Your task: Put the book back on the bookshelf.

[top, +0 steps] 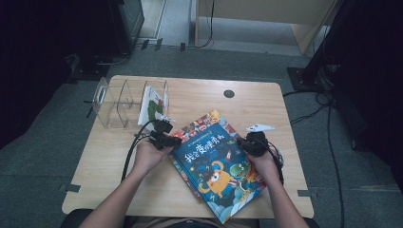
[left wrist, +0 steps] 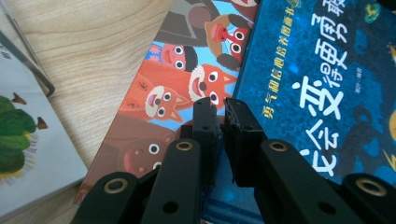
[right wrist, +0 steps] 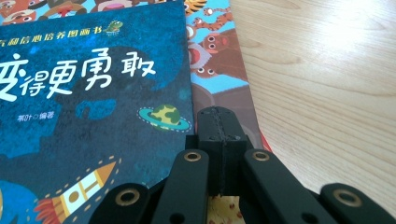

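Nearest, the blue book (top: 216,164) lies atop other books on the counter (top: 266,102), its right edge pinched by the clenched right hand-held gripper (top: 248,142), while the left hand-held gripper (top: 172,141), slightly parted, straddles its left edge.

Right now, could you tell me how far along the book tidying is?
Done: one book stands in the clear rack. In hand: the blue book tops a stack on the table; the right gripper is shut at its right edge, the left gripper sits at its left edge, jaws slightly apart. Left: the blue book and the animal book under it are not yet racked.
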`<state>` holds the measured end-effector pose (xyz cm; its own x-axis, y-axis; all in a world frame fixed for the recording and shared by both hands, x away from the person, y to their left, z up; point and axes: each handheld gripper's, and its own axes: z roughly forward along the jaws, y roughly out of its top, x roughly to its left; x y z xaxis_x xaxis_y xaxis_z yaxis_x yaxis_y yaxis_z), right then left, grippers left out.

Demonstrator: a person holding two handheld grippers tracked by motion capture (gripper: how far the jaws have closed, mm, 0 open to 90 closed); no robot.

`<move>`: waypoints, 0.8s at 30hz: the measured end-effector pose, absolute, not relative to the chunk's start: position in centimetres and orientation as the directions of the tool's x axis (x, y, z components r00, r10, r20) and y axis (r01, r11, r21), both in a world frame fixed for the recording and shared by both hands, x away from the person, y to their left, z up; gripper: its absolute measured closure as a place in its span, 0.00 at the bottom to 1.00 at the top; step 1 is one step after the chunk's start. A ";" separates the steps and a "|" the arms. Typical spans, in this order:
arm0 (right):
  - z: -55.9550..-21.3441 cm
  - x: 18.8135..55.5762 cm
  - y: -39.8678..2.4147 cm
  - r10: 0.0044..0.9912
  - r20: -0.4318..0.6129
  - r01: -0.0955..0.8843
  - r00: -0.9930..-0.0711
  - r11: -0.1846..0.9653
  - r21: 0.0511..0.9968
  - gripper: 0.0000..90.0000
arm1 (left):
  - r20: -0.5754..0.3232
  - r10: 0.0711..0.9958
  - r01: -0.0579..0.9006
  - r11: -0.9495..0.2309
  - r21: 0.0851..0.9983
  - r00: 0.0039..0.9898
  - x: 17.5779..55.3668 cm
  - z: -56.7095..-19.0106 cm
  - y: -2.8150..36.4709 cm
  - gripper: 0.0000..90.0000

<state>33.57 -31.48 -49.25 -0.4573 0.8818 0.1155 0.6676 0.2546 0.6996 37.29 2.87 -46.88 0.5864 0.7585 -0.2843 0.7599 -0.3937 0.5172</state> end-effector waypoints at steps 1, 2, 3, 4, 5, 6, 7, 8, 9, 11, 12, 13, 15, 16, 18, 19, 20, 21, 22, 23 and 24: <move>-49.3 33.6 -31.4 0.881 0.118 0.668 -0.458 0.254 0.700 1.00 | -0.284 0.759 0.759 -0.390 0.521 0.586 37.2 -46.8 2.9 0.92; -49.3 33.8 -31.3 0.878 0.113 0.664 -0.465 0.261 0.701 1.00 | -0.284 0.758 0.757 -0.391 0.523 0.588 37.1 -46.7 3.0 0.92; -49.3 33.8 -31.2 0.876 0.119 0.666 -0.467 0.260 0.700 1.00 | -0.285 0.758 0.758 -0.388 0.524 0.586 37.0 -46.6 3.0 0.92; -49.3 33.9 -31.1 0.873 0.117 0.663 -0.473 0.265 0.700 1.00 | -0.285 0.757 0.756 -0.388 0.527 0.588 36.9 -46.6 3.1 0.91; -49.2 33.9 -31.0 0.872 0.120 0.664 -0.474 0.265 0.699 1.00 | -0.290 0.754 0.756 -0.389 0.526 0.590 36.8 -46.5 3.2 0.90; -49.2 34.0 -30.8 0.867 0.121 0.663 -0.484 0.273 0.697 1.00 | -0.293 0.753 0.757 -0.388 0.526 0.589 36.8 -46.5 3.2 0.89; -49.2 34.1 -30.5 0.863 0.123 0.663 -0.490 0.278 0.695 1.00 | -0.293 0.750 0.755 -0.391 0.527 0.592 36.7 -46.4 3.3 0.88; -49.2 34.1 -30.3 0.860 0.117 0.660 -0.497 0.287 0.695 1.00 | -0.296 0.750 0.756 -0.389 0.526 0.592 36.7 -46.4 3.4 0.87; -49.2 34.2 -30.0 0.857 0.113 0.656 -0.503 0.294 0.695 1.00 | -0.299 0.749 0.757 -0.386 0.527 0.591 36.6 -46.4 3.4 0.85; -49.2 34.3 -29.6 0.849 0.112 0.651 -0.517 0.306 0.695 1.00 | -0.302 0.749 0.758 -0.385 0.527 0.590 36.5 -46.4 3.6 0.84; -49.2 34.4 -29.5 0.846 0.114 0.651 -0.522 0.309 0.693 1.00 | -0.302 0.749 0.758 -0.384 0.528 0.590 36.4 -46.4 3.7 0.84; -49.2 34.5 -29.3 0.842 0.116 0.650 -0.527 0.311 0.694 1.00 | -0.307 0.750 0.761 -0.379 0.527 0.586 36.4 -46.4 3.8 0.83; -49.1 34.6 -28.9 0.835 0.118 0.647 -0.538 0.319 0.692 1.00 | -0.306 0.751 0.762 -0.381 0.523 0.585 36.3 -46.4 4.0 0.81; -49.1 34.7 -28.7 0.828 0.116 0.642 -0.549 0.328 0.693 1.00 | -0.308 0.751 0.764 -0.381 0.521 0.585 36.2 -46.4 4.0 0.80; -49.1 34.8 -28.2 0.820 0.111 0.636 -0.562 0.343 0.691 1.00 | -0.307 0.752 0.767 -0.385 0.514 0.583 36.1 -46.5 4.2 0.77; -49.1 34.8 -28.0 0.814 0.112 0.631 -0.569 0.346 0.694 1.00 | -0.307 0.753 0.769 -0.385 0.510 0.582 36.0 -46.5 4.2 0.75; -49.1 34.9 -27.7 0.811 0.113 0.630 -0.574 0.349 0.694 1.00 | -0.309 0.754 0.771 -0.382 0.510 0.579 35.9 -46.5 4.3 0.73; -49.1 35.0 -27.5 0.806 0.112 0.628 -0.581 0.356 0.692 1.00 | -0.308 0.753 0.770 -0.386 0.509 0.581 35.9 -46.5 4.3 0.72; -49.1 35.0 -27.3 0.803 0.112 0.628 -0.585 0.361 0.690 1.00 | -0.307 0.755 0.770 -0.384 0.509 0.579 35.8 -46.6 4.4 0.71; -49.1 35.1 -27.1 0.797 0.107 0.621 -0.594 0.369 0.692 1.00 | -0.311 0.753 0.771 -0.384 0.508 0.580 35.7 -46.6 4.4 0.69; -49.1 35.1 -26.8 0.793 0.114 0.623 -0.598 0.370 0.689 1.00 | -0.312 0.754 0.773 -0.383 0.505 0.578 35.7 -46.6 4.5 0.67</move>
